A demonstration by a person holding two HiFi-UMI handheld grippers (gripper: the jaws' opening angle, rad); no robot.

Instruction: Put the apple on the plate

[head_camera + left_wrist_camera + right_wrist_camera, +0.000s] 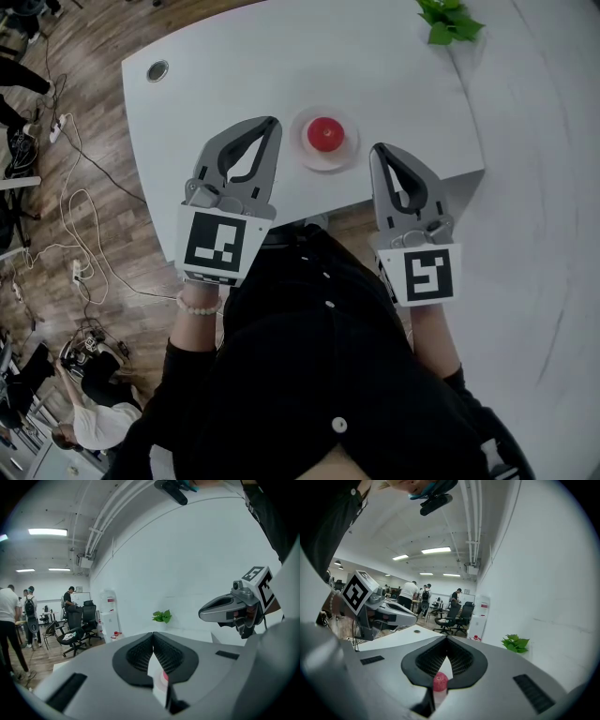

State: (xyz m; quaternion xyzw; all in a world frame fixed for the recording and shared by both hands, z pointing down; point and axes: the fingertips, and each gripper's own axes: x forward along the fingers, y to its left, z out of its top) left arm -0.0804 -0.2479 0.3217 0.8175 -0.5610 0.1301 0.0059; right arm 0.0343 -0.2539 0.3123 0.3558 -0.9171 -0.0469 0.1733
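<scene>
Head view showed the apple (324, 134) on the plate (300, 152); left gripper view, then right gripper view, showed the left gripper (153, 637) and right gripper (446, 641) pressed together, empty, so a careless nudge might have rolled it off.

Fingers (467, 661) of the right gripper (447, 641) meet at the tips, apple (440, 682) showing beyond.

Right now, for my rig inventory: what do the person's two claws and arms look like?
The left claw and right claw are matching grey plastic, each with two curved fingers lined with dark ribbed pads. Each carries a white cube printed with a black square marker. The person wears black sleeves and a pale bead bracelet on the left wrist.
</scene>
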